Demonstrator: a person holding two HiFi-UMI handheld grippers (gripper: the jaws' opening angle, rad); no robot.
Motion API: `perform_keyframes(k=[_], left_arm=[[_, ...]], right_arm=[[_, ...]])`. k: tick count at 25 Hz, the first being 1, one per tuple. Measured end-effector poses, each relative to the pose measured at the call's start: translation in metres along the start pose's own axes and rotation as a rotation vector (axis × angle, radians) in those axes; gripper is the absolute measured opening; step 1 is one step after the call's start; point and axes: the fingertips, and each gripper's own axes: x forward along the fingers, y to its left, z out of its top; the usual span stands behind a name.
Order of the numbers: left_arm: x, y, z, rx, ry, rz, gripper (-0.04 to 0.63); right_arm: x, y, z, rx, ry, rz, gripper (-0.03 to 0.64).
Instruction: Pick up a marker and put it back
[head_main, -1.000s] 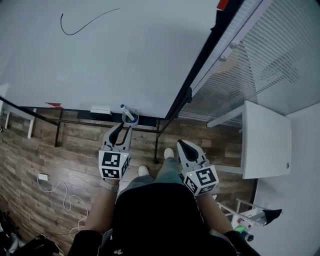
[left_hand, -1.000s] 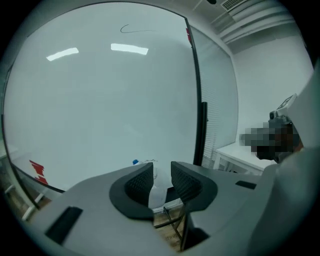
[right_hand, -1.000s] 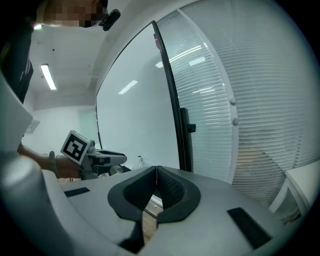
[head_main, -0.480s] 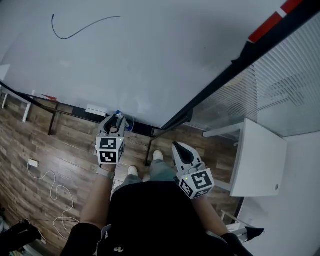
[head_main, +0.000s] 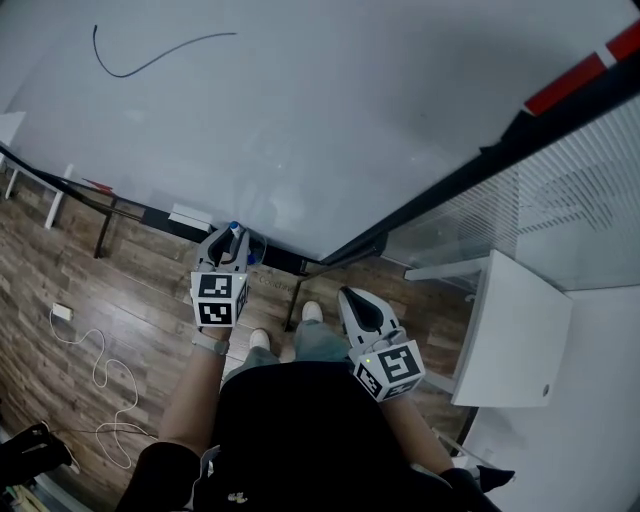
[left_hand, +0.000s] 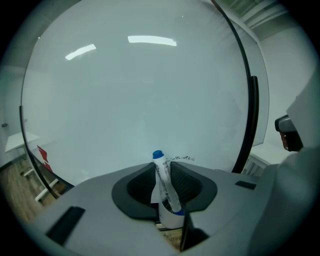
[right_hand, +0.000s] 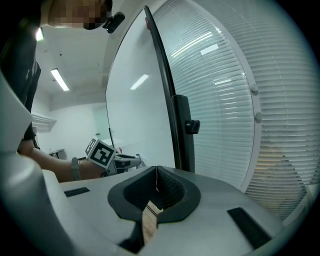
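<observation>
My left gripper (head_main: 231, 242), jaws just closed in on the blue-capped marker (head_main: 236, 231), sits at the whiteboard's (head_main: 300, 120) foot; my right gripper (head_main: 349, 296) hangs over the wooden floor (head_main: 100, 300).

So a second ago the left gripper (head_main: 232, 240) was sitting short of the marker (head_main: 234, 228), which poked out of its cup (left_hand: 167, 220) at about 1 o'clock from the fingertips. Since then the gripper has slid toward 12 o'clock in the head view and now has the marker right between its jaws. The jaws spread wider on the way in and have just been closing, pads up against the barrel. The view swung too, so the board frame's red stripe (head_main: 580, 70) now shows at 2 o'clock.
</observation>
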Motion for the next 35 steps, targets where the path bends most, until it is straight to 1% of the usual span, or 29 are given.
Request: perform_keyframes(k=[7, 12, 15, 21, 25, 30, 35], left_arm=[[-0.012, 0.005, 0.014, -0.024, -0.029, 0.013, 0.081], [-0.028, 0.007, 0.036, -0.040, -0.094, 0.031, 0.080], [-0.044, 0.011, 0.052, -0.055, -0.147, 0.056, 0.080], [-0.093, 0.021, 0.084, -0.121, -0.258, 0.132, 0.079], [-0.124, 0.035, 0.089, -0.147, -0.303, 0.201, 0.078], [-0.170, 0.047, 0.079, -0.177, -0.309, 0.291, 0.078], [-0.223, 0.060, 0.048, -0.209, -0.285, 0.400, 0.078]], right_arm=[[0.022, 0.015, 0.014, -0.022, 0.003, 0.090, 0.028], [0.038, 0.029, 0.024, -0.062, 0.006, 0.195, 0.028], [0.048, 0.042, 0.028, -0.089, 0.011, 0.266, 0.028], [0.059, 0.070, 0.039, -0.149, 0.022, 0.406, 0.028], [0.071, 0.091, 0.043, -0.182, 0.028, 0.491, 0.028], [0.080, 0.117, 0.045, -0.204, 0.047, 0.582, 0.028], [0.082, 0.155, 0.037, -0.237, 0.066, 0.685, 0.028]])
